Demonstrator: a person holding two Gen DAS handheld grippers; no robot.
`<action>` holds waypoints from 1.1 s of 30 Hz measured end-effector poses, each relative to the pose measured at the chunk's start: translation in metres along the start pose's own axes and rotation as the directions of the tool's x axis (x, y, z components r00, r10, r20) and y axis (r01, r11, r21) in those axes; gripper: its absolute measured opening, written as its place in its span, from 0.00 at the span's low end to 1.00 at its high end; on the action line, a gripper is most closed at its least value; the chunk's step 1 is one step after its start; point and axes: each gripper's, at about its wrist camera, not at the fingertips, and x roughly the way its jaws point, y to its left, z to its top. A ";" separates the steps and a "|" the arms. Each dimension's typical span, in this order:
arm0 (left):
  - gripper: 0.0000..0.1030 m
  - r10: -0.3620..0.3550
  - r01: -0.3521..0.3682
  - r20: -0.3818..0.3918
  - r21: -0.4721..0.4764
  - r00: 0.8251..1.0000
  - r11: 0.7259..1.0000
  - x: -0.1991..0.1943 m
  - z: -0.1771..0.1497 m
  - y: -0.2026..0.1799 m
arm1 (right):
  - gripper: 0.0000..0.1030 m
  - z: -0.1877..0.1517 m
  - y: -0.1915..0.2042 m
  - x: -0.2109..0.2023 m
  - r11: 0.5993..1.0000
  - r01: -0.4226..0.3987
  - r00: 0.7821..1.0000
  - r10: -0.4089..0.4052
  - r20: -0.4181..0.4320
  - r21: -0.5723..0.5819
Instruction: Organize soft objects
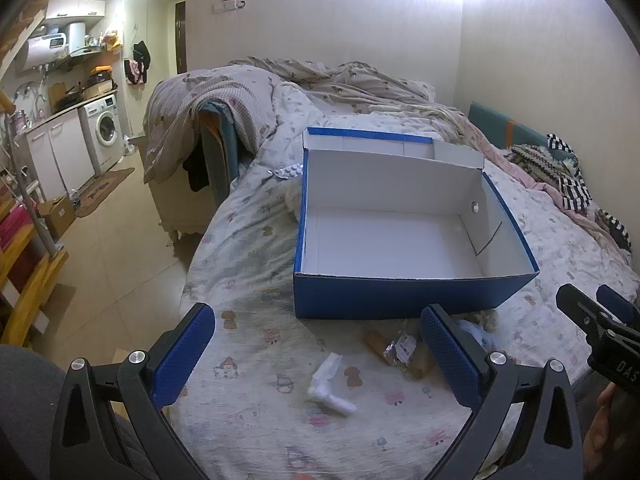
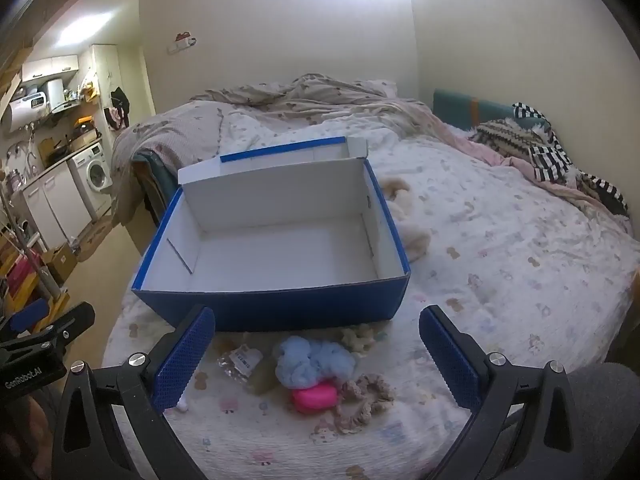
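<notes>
Bedding [image 1: 256,360] carries an empty blue box [image 1: 400,300]. Both the left claw [image 1: 320,356] and right claw [image 2: 318,356] gape, released; one finger [image 1: 444,356] hides part of the blue fluff [image 2: 312,360].

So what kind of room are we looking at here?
Most likely a small studio flat: a bed with a white cartoon-print quilt fills the view, while a white front-loading washing machine and a white wall-mounted water heater stand in a kitchen corner of the same room.

Open blue box [image 2: 276,304], white inside, empty; light-blue scrunchie [image 2: 312,362], pink one [image 2: 316,398], beige one [image 2: 364,398] just before it
</notes>
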 end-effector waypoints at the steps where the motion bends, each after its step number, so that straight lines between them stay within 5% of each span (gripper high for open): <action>1: 1.00 0.001 -0.001 0.000 0.000 1.000 1.000 0.000 0.000 0.000 | 1.00 0.000 0.000 0.000 1.000 0.000 1.000 0.000 -0.001 -0.001; 33: 1.00 0.005 -0.005 -0.007 -0.007 1.000 1.000 0.003 -0.002 0.002 | 1.00 0.000 0.001 0.000 1.000 0.006 1.000 -0.006 -0.002 -0.003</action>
